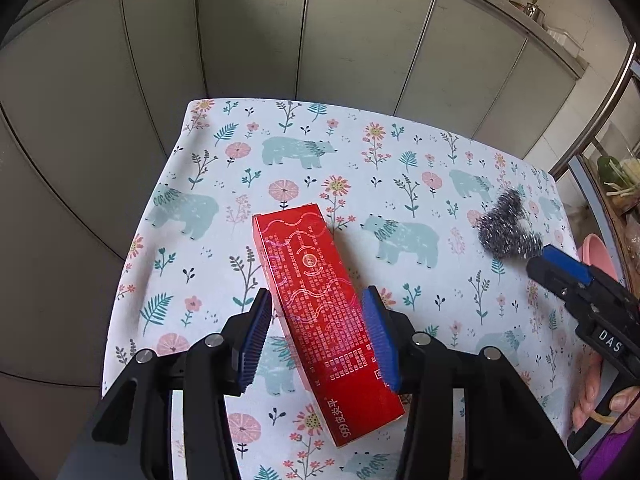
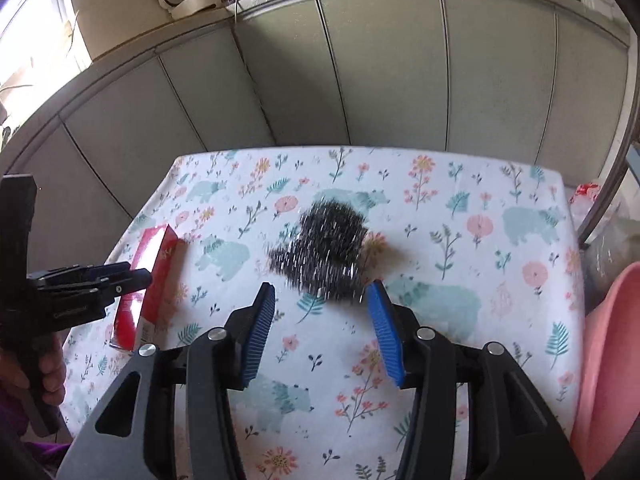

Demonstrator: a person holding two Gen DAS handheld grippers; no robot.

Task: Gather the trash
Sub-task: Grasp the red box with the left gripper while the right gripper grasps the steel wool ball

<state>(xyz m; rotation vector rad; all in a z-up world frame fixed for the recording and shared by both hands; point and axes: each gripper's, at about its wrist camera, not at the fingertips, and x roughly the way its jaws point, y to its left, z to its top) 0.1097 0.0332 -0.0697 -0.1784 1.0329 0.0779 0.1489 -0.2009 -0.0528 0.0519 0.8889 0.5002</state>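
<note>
Two trash items lie on the bench [image 1: 224, 184], under a floral bear-print cloth: a red box [image 1: 320, 312] lying flat at centre-left, and a steel-wool scourer [image 2: 324, 248] well apart at its 2 o'clock. Left gripper [image 1: 318, 338]: fingers wide, straddling the box's middle, pads beside its long sides; contact cannot be told. Right gripper [image 2: 320, 330]: fingers wide, holding nothing, the blurred scourer just beyond the tips at 12 o'clock; pink bin [image 2: 608, 360] at 3 o'clock.
</note>
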